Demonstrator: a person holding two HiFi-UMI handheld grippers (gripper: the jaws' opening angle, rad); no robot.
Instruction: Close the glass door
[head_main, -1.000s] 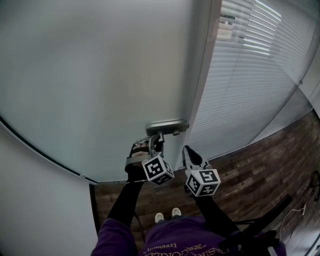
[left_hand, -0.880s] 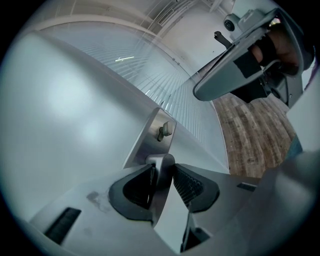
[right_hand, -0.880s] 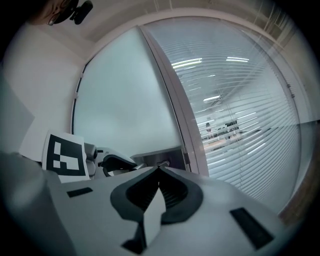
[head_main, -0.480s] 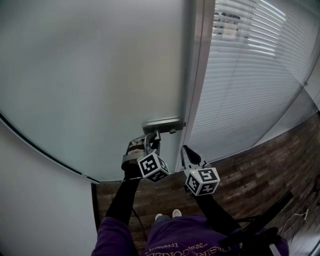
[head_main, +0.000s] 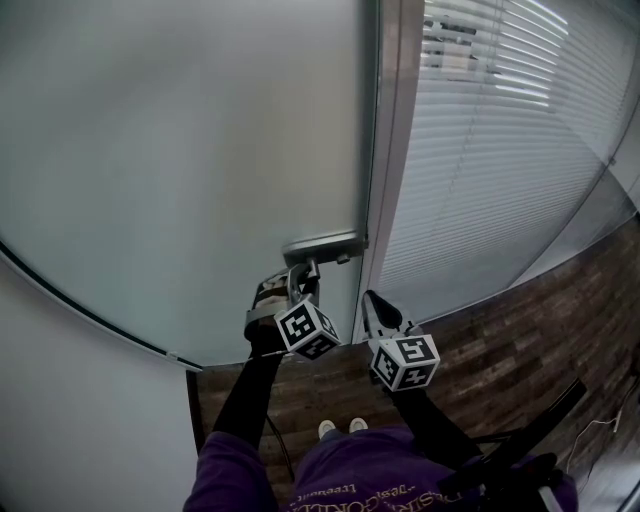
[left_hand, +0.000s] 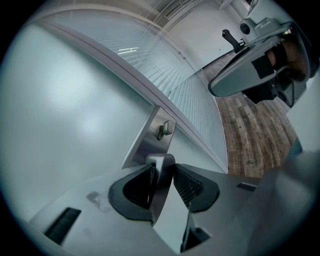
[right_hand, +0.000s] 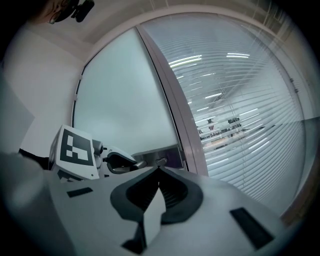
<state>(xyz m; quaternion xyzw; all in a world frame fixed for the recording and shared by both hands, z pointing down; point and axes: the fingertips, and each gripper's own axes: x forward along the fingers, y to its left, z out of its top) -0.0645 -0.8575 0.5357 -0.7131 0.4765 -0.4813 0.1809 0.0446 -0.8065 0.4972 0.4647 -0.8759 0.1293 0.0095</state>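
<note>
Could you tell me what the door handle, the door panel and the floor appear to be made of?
Door handle: metal, brushed silver sheen, likely steel.
Door panel: frosted glass, seemingly; pale, matte, nothing shows through.
Floor: dark wood-look planks with grain; real wood or laminate, cannot tell.

Illegible yellow print on purple shirt (head_main: 340, 478)
</note>
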